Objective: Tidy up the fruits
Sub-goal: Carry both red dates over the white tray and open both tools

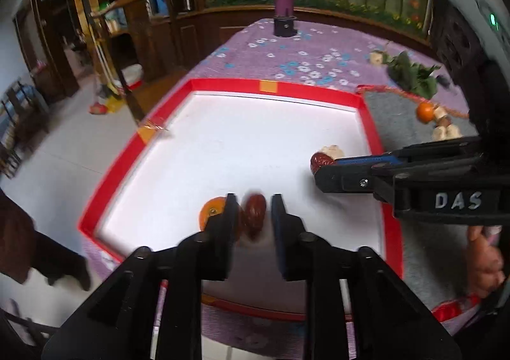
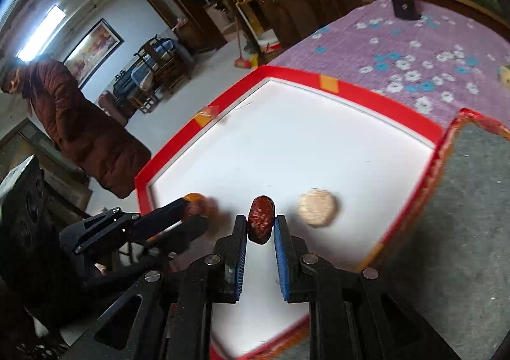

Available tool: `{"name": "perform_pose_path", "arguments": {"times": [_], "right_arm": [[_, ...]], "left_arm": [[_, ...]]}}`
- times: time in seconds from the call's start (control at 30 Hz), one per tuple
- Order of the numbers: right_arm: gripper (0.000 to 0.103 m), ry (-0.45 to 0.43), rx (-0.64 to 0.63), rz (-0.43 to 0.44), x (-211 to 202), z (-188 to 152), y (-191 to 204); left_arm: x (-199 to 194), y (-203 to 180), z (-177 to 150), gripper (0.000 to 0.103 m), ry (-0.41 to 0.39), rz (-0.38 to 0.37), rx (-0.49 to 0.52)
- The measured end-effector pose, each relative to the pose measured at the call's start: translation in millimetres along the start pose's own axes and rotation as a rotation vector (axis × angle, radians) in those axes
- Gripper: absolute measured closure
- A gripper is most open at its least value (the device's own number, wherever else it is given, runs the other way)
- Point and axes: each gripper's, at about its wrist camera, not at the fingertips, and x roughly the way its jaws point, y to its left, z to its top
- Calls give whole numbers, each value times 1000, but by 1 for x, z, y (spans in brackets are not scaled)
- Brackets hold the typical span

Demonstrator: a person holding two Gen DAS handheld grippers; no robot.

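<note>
Left gripper [image 1: 254,207], nearest item: I am holding its jaws partly apart, with a dried red date [image 1: 253,216] standing between them. The date is leaning on the left pad and a gap is showing on the right, so I am not counting it as gripped. It is blurred and low over the white floor of the red-rimmed tray [image 1: 223,84]; whether it is resting there I cannot tell.

Small orange fruit [image 1: 208,211]: lying in the tray just beside that date, partly hidden by my left finger.

Right gripper [image 2: 261,221]: I am keeping it closed on a second date [image 2: 260,216], pinched across its narrow waist at the very tips of the blue pads, long axis pointing away from me, above the tray floor.

Pale round piece [image 2: 317,207]: sitting in the tray near the right gripper, apart from it.

Grey mat [image 1: 398,124]: lying against the tray's right side, carrying another orange [image 1: 425,112] and a few pale pieces awaiting sorting.

Handling note: I am judging the dates light, wrinkled and slightly yielding, so they are offering good friction. I am favouring a hold across the middle, since a pinch near either tapered end is likely to squirt them out. The oranges are looking smooth and round and are likely to roll.
</note>
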Motion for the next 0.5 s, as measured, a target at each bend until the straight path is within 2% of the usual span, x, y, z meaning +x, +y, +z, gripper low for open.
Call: {"name": "perform_pose_path", "arguments": {"times": [0.03,0.1,0.17,0.23,0.37,0.5], "right_arm": [[86,-13,10,17,-3,-1,-2],[82,-62,23,56,-16,-3,-10],[79,-105,50,49,-31,-8,-21],[78,-151,81,27,-49,-16,-39],[77,-206,156,-81,-91,-41,-91],[77,-238,262,-204,-140,-81,-150]], "left_arm": [[-3,-1,1,65,-12,25,6],[-10,-2,1,42,-51,45,8],[-18,-5,5,39,-88,35,3],[-23,-13,9,39,-101,-13,2],[-23,-48,16,39,-91,-125,64],[-21,-93,24,39,-86,-192,161]]}}
